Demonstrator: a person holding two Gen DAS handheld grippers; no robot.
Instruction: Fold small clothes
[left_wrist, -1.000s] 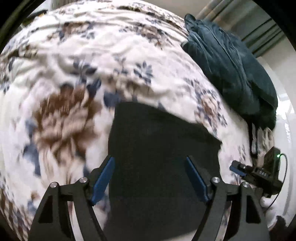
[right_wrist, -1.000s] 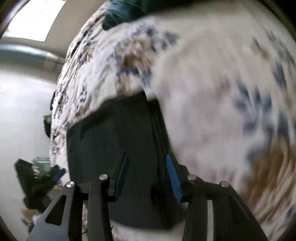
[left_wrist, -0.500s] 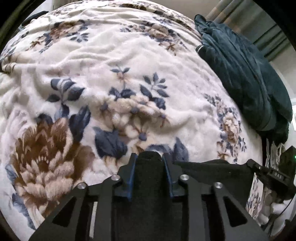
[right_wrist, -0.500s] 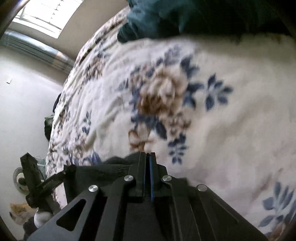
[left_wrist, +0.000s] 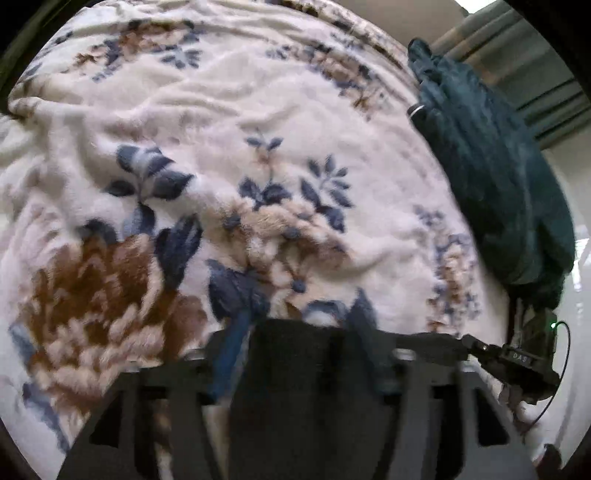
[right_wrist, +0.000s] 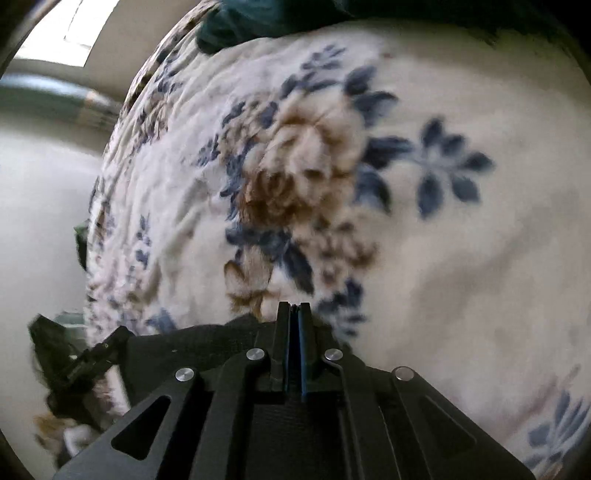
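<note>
A black garment (left_wrist: 295, 373) lies on the floral blanket (left_wrist: 258, 129), bunched close under both grippers. My left gripper (left_wrist: 299, 332) is blurred and its jaws are opening. A fold of the black cloth stands between them, and the blue left pad (left_wrist: 229, 354) is clear of it. In the right wrist view my right gripper (right_wrist: 294, 306) is shut, pinching the edge of the black garment (right_wrist: 192, 343), which stretches off to the left. Each view shows the other gripper at its side: the right gripper (left_wrist: 509, 358) and the left gripper (right_wrist: 85, 358).
A dark teal plush cloth (left_wrist: 498, 184) is heaped along the bed's far right side and shows again as the teal cloth (right_wrist: 258, 22) at the top. Curtains (left_wrist: 535, 74) hang behind it. The blanket edge (right_wrist: 99, 221) drops to a pale floor.
A second ago both grippers stood open over the flat garment; half a second ago both had shut on it. Now the left jaws have spread again while the right stays shut. Both moved across the blanket.
</note>
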